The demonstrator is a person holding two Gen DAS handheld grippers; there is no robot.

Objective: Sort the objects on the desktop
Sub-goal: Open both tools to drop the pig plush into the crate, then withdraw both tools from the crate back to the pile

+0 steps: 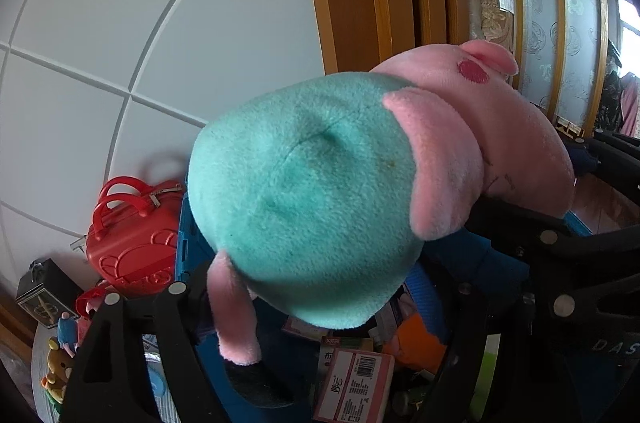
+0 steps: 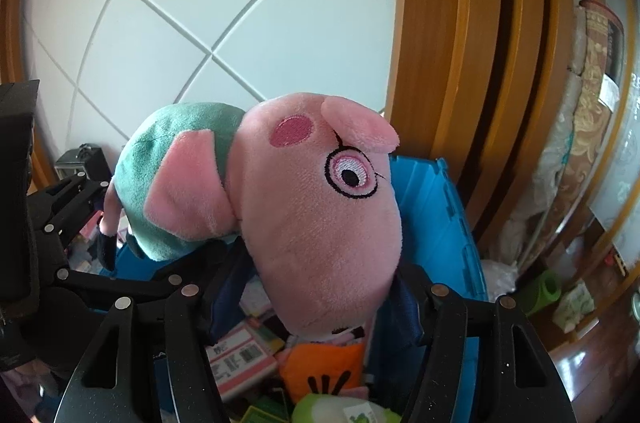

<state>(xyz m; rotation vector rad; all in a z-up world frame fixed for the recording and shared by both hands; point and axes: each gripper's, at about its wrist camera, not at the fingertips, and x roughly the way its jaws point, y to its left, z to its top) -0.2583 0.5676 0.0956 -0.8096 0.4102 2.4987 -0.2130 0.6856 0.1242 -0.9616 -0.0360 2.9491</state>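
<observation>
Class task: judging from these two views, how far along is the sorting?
Done: boxes and an orange toy already lie in the blue bin. In hand: the pig plush hangs over the bin, right tongs gripping its snout, left tongs at its green body. Left: the red case and bear figure remain outside.

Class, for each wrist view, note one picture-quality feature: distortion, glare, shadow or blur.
Left wrist view: fisheye bends the white wall's panel seams into arcs; the window at far right is blown out. Right wrist view: the wooden door frame bows outward; glare spots sit on the glossy floor; the green object at the bottom edge is blurred.
</observation>
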